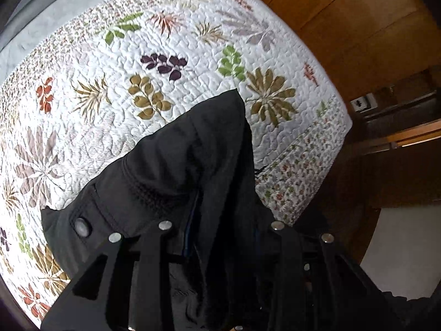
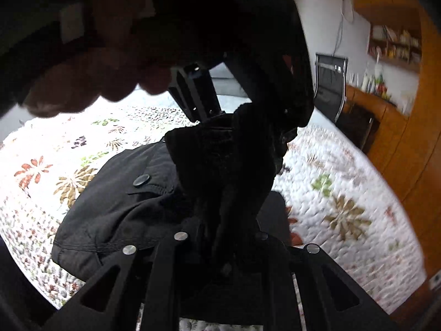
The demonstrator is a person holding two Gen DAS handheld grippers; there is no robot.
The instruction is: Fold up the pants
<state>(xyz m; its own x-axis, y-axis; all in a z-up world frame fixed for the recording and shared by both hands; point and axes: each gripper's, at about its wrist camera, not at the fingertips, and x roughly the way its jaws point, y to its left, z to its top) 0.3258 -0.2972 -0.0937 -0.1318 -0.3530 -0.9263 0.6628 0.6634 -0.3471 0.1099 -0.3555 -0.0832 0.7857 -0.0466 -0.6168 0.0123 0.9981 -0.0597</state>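
Pants point(image 1: 176, 171) hang bunched, pointing away over the quilt point(image 1: 115, 63).

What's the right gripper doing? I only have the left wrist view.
Observer: The right gripper is shut on the black pants, with a bunched fold rising from between its fingers.
Operator: Is my left one in that view?
Observer: Yes. The left gripper pinches the top of the same fold above the quilt, and a hand holds it.
Operator: Anything past the quilt?
Observer: A black office chair by a wooden desk.
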